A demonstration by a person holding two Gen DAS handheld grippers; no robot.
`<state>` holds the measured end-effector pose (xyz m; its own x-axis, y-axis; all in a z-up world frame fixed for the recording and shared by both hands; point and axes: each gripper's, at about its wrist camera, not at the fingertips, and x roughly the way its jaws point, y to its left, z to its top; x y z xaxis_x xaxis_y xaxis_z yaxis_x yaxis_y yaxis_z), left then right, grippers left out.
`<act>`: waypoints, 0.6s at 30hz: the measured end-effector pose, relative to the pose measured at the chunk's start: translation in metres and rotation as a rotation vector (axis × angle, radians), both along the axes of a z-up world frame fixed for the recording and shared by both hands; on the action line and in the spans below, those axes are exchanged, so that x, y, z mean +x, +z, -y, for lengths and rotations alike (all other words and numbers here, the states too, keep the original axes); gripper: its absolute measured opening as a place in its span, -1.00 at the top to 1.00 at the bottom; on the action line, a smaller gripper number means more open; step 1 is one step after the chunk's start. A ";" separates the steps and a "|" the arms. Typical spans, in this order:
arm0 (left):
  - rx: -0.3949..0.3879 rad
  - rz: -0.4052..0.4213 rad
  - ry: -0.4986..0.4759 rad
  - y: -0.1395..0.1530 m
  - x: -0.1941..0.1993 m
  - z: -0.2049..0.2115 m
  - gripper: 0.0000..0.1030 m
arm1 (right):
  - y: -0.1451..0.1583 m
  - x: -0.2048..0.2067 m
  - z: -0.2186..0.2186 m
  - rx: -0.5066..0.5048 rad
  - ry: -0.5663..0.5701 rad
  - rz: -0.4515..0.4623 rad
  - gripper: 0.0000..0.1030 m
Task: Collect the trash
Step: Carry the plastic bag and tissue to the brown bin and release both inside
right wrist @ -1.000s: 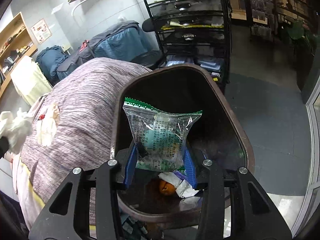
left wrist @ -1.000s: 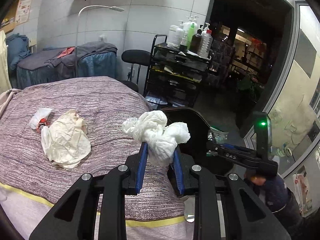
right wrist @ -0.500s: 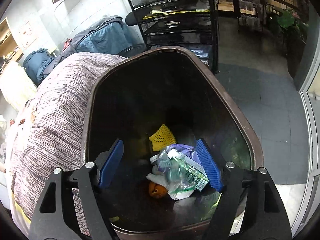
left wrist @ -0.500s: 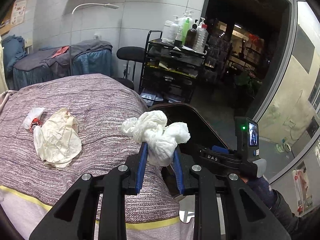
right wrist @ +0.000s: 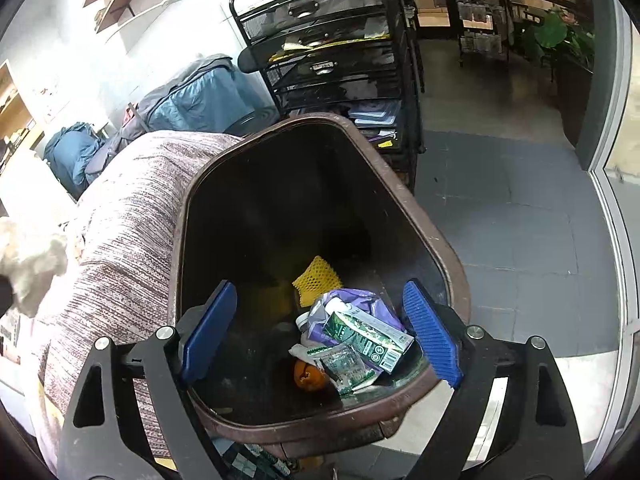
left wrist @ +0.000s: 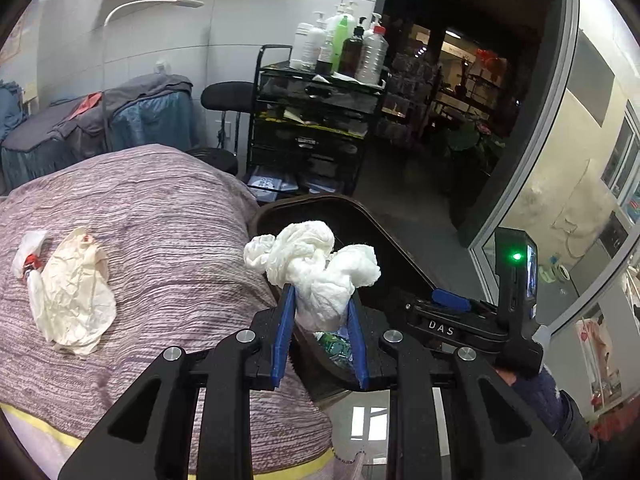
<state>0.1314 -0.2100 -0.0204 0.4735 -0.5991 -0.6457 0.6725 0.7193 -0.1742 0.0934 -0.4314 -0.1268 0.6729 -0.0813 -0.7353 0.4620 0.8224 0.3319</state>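
Right wrist view: right gripper (right wrist: 320,334) over the brown bin (right wrist: 416,216), jaws opening, nothing between them.
Snack wrapper (right wrist: 346,364) lay on the bin floor with a carton (right wrist: 368,338) and yellow net (right wrist: 316,284). Left gripper (left wrist: 318,320) was clamped on a white tissue wad (left wrist: 316,268) at the bin's near rim, beside the bed (left wrist: 160,216). Crumpled paper (left wrist: 76,296) sat on the bed. Lower bin front was cut off by the fingers.
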 end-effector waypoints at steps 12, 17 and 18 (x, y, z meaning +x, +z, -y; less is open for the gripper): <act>0.027 -0.053 -0.072 -0.012 0.016 0.042 0.51 | 0.007 -0.020 0.009 -0.007 -0.041 0.012 -0.65; 0.044 -0.076 -0.085 -0.019 0.021 0.054 0.51 | 0.009 -0.026 0.015 -0.014 -0.060 0.013 -0.65; 0.052 -0.077 -0.088 -0.021 0.021 0.057 0.51 | 0.009 -0.027 0.016 -0.013 -0.063 0.013 -0.65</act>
